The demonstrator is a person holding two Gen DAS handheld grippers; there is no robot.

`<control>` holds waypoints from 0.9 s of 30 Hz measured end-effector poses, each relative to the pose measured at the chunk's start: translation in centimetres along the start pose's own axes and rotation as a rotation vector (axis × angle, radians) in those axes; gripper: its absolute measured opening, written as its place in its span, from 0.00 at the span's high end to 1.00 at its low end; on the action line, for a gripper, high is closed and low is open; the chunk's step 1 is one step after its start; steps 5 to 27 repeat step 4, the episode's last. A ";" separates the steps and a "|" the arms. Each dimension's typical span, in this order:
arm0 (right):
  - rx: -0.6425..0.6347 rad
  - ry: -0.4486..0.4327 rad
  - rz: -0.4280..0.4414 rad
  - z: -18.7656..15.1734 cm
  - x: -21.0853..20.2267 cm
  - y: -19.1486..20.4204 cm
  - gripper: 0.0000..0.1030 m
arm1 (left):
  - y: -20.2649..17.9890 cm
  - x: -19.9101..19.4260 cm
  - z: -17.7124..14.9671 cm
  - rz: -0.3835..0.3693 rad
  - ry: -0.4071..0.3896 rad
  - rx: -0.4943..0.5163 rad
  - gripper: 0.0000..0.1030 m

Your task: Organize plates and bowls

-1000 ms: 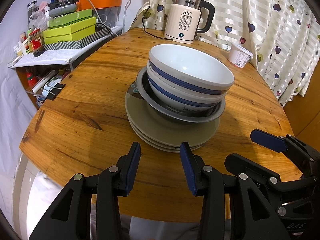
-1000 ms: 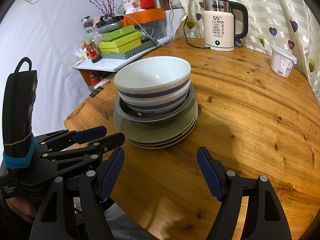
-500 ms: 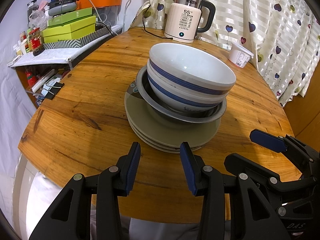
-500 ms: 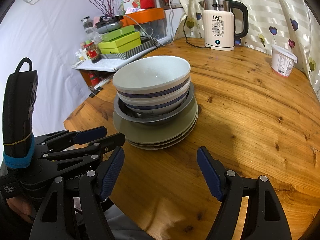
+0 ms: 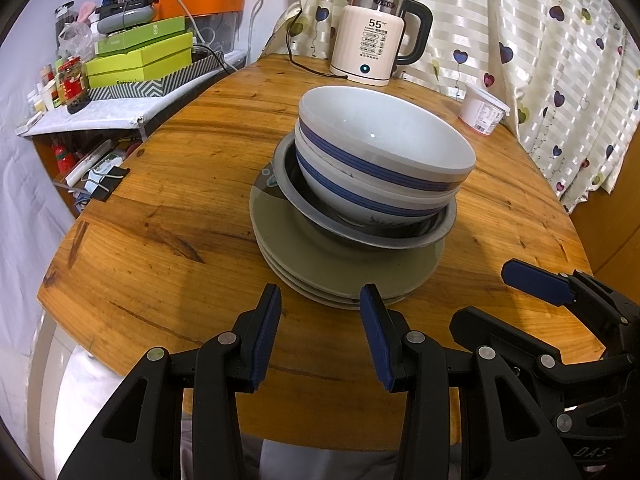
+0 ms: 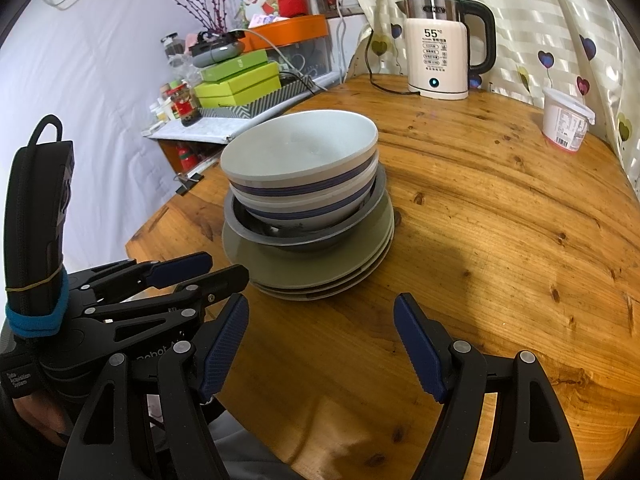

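One pile of dishes stands mid-table: grey-green plates (image 5: pixel 320 268) (image 6: pixel 288 272) at the bottom, a grey metal bowl (image 5: pixel 400 240) (image 6: pixel 304 242) on them, and two nested white bowls with blue bands (image 5: pixel 384 160) (image 6: pixel 300 164) on top. My left gripper (image 5: pixel 318 300) is open with nothing between its fingers, just short of the plates' near rim. My right gripper (image 6: pixel 320 312) is open wider and holds nothing, also in front of the pile. Each gripper shows in the other's view: the left gripper (image 6: pixel 196 268) at lower left, the right gripper's finger (image 5: pixel 536 280) at lower right.
A cream electric kettle (image 5: pixel 376 50) (image 6: pixel 438 56) stands at the table's far edge by a heart-print curtain. A white tub (image 5: pixel 482 110) (image 6: pixel 566 120) sits at the far right. Green boxes (image 5: pixel 140 60) (image 6: pixel 236 80) crowd a side shelf on the left. The wooden table (image 5: pixel 168 216) ends close below the grippers.
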State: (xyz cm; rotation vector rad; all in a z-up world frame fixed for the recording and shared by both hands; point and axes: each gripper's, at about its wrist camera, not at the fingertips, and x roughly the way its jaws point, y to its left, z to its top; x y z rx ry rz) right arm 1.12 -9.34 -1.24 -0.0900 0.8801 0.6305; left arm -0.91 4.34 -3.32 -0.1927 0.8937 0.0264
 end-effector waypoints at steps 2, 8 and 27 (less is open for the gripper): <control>0.000 -0.001 0.001 0.0 0.0 0.0 0.26 | 0.0 0.0 0.0 0.000 -0.001 0.001 0.59; 0.000 -0.001 0.000 0.1 0.1 0.0 0.26 | 0.1 0.2 0.1 0.003 -0.002 0.001 0.59; 0.000 -0.001 0.000 0.1 0.1 0.0 0.26 | 0.1 0.2 0.1 0.003 -0.002 0.001 0.59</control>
